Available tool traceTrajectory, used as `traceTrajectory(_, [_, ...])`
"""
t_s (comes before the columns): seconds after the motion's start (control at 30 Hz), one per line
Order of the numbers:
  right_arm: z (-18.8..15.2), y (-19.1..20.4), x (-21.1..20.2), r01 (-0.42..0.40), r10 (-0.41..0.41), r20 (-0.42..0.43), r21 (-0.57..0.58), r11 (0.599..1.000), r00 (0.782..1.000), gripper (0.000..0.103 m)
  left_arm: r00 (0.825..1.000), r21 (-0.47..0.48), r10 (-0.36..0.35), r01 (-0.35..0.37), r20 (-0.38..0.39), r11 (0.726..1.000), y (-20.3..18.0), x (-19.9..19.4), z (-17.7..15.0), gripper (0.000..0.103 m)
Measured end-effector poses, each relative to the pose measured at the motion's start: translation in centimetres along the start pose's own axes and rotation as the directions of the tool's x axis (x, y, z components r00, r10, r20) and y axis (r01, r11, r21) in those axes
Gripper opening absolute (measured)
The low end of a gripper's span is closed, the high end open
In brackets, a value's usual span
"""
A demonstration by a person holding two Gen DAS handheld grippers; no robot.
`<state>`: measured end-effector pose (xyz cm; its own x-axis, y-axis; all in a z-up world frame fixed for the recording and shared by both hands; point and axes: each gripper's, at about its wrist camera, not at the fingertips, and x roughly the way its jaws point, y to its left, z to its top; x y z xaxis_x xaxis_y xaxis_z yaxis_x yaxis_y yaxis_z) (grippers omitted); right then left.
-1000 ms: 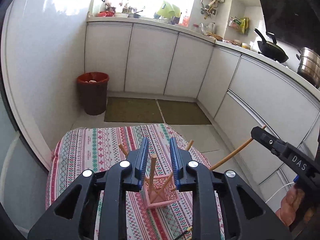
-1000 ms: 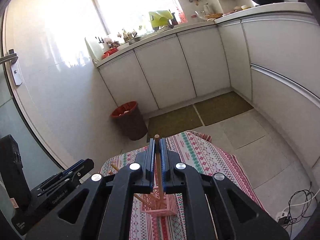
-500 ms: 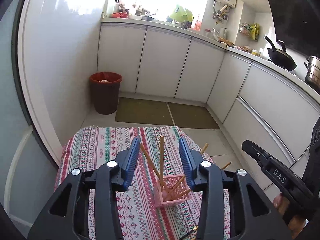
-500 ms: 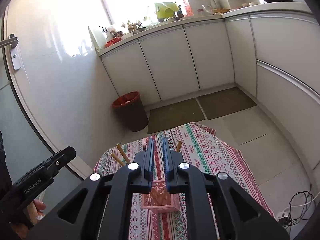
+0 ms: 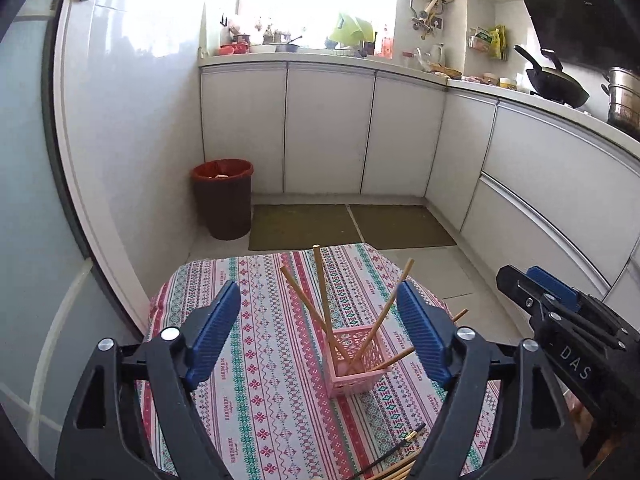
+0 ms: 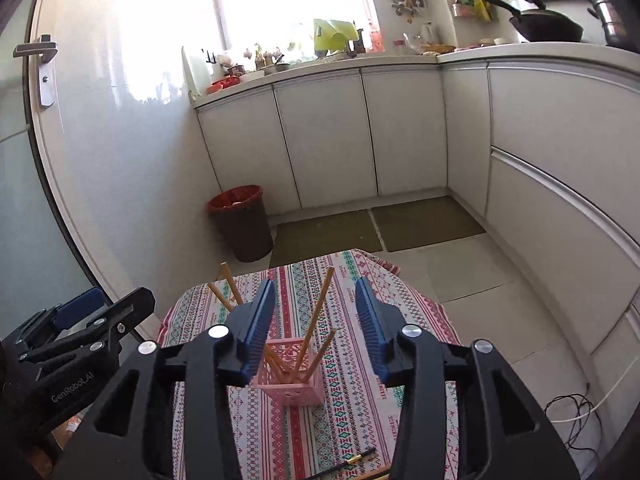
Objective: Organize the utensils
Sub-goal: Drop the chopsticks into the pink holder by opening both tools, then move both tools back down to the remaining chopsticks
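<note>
Left gripper [image 5: 319,330]: black frame, blue ribbed pads; jaws spread wide, holding nothing; poised above the worktop, basket seen between the pads.
Right gripper [image 6: 315,325]: same build; jaws spread wide, holding nothing; also over the basket; seen from the left wrist view at right edge [image 5: 560,320].
Pink latticed plastic basket [image 5: 356,364]: upright near the worktop's middle, somewhat toward the right edge.
Wooden chopsticks in basket [image 5: 323,300]: several standing inside, leaning apart in different directions; exact count unclear.
Loose chopsticks [image 5: 394,454]: one dark with a gold tip, plus pale wooden ones, lying flat at the near edge, apart from the basket.
Worktop [image 5: 248,360]: small table under a red, green and white patterned cloth.
Red-rimmed dark waste bin [image 5: 223,198]: on the floor beyond the far-left corner, against the white cabinets.
</note>
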<state>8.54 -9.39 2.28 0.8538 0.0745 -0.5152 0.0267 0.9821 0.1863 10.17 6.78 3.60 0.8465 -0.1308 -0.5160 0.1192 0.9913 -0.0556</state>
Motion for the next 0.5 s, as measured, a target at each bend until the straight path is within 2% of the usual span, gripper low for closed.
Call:
traceTrajectory(0.13, [-1.2,-0.9,-0.6,0.058,-0.058,-0.016,-0.009,0.998,0.998,0.054,1.000,0.026,0.025,-0.025,0.006,0.999,-0.5,-0.5,-0.9,0.084])
traceTrajectory(0.3, [-2.7,-2.5,-1.2,0.132,-0.132,-0.027,0.002,0.991,0.991,0.068,0.999,0.039,0.036,-0.036,-0.003,0.999,-1.1,-0.6,-1.8,0.091])
traceTrajectory(0.37, [-3.2,-3.2,-1.4,0.152,-0.152,-0.026,0.015,0.988,0.988,0.080,0.999,0.056,0.036,-0.035,-0.014,0.998,-1.6,-0.3,-2.3,0.096])
traceTrajectory(0.5, [-4.4,-4.9,-1.7,0.190,-0.188,-0.047,0.060,0.980,0.981,0.092,0.998,0.087,0.041,-0.036,-0.058,0.996,-2.4,0.5,-3.5,0.096])
